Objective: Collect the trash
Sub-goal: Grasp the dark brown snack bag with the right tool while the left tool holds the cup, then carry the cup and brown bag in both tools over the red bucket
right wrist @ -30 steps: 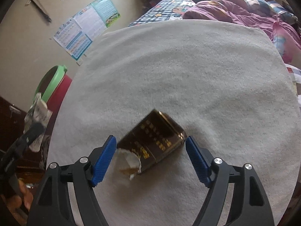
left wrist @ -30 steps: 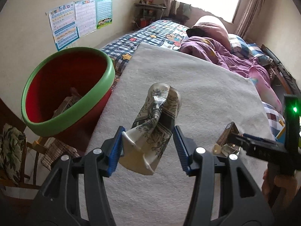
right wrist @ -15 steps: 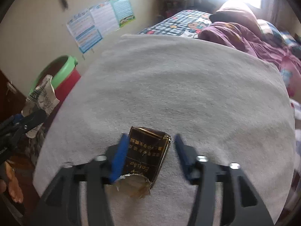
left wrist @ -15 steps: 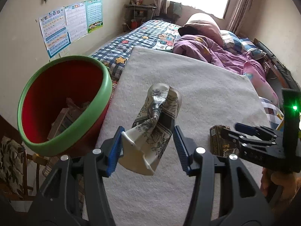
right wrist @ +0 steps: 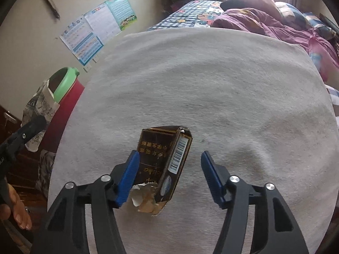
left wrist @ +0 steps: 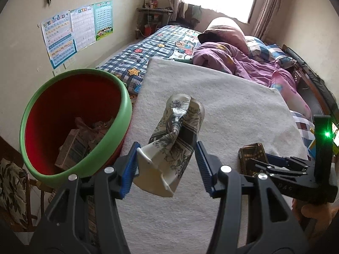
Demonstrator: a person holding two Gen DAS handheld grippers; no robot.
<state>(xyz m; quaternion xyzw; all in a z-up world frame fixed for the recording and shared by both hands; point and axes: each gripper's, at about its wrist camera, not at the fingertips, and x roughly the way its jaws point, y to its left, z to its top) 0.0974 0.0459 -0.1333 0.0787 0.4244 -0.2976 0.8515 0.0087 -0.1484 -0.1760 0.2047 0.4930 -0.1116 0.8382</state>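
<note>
the right gripper (right wrist: 169,177) has lifted the dark brown torn-open carton with gold lettering (right wrist: 163,160) up off the white fleecy blanket (right wrist: 211,80); a second ago it lay flat there between wide fingers, now it hangs tilted against the left finger with a gap on the other side, so whether the grip is firm i cannot tell. the left gripper (left wrist: 167,165) has carried its crumpled patterned paper cup (left wrist: 173,139) nearer the red bucket with a green rim (left wrist: 63,97), fingers narrowed around the cup, which is just beside the rim but not yet over it. older trash sits in the bucket already. both pieces look ready for dropping. the blanket covers a bed; purple quilts (left wrist: 243,63), wall charts (left wrist: 72,29), a bright window behind
</note>
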